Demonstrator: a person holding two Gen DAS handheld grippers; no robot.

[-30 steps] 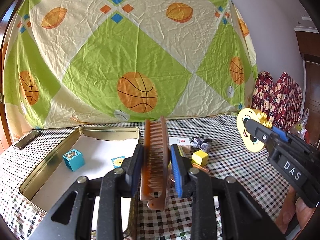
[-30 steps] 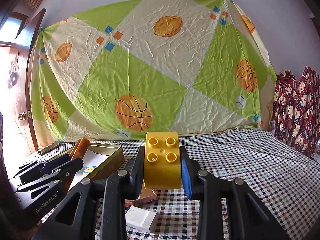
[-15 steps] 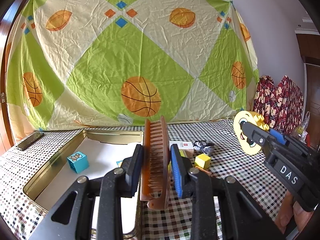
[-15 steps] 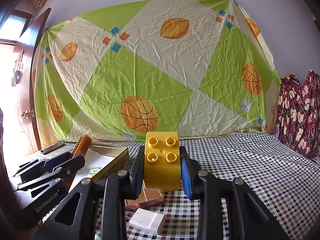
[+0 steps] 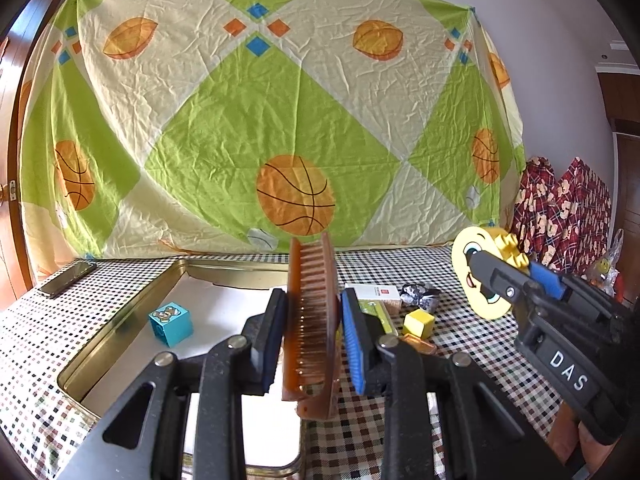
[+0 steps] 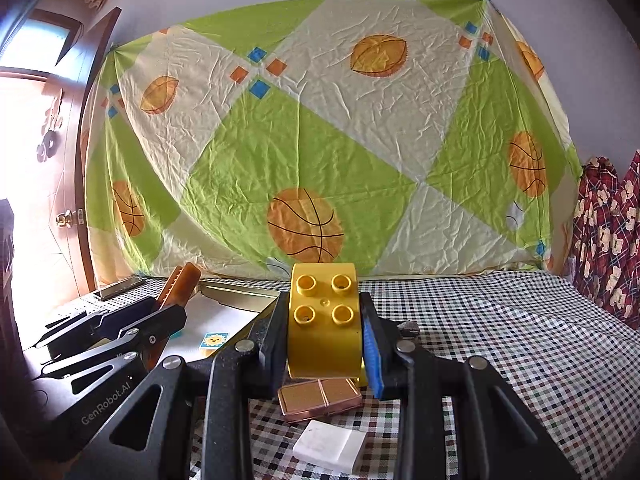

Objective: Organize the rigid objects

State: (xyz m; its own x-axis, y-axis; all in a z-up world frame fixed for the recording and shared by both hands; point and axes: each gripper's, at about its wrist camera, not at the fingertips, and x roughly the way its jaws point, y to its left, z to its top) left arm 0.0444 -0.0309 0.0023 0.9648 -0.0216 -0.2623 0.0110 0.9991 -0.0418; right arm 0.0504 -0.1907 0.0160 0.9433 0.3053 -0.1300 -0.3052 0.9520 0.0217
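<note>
a: left gripper — what's w/ its jaws?
b: clamped on the brown comb, comb standing on edge, teeth facing the camera, tip toward 12 o'clock. it hangs over the right rim of the gold tin tray.
a: right gripper?
b: jaws squeezed on the yellow toy block, studs facing the lens. from the left wrist view that block shows a cartoon face at abt 3 o'clock.
a: anything in the tray?
b: a teal cube w/ a bear print, at abt 9 o'clock of the comb, on the tray's white liner. also a small sun-picture tile in the right wrist view, near the tray's right edge.
a: and loose stuff on the worktop?
b: checkered cloth. small yellow cube at 3 o'clock of the comb, a white box behind it, a dark crumpled wrapper just beside that. under the right jaws: a copper-coloured flat case, and a white eraser-like block at 6 o'clock. phone-like slab far at 10 o'clock.
</note>
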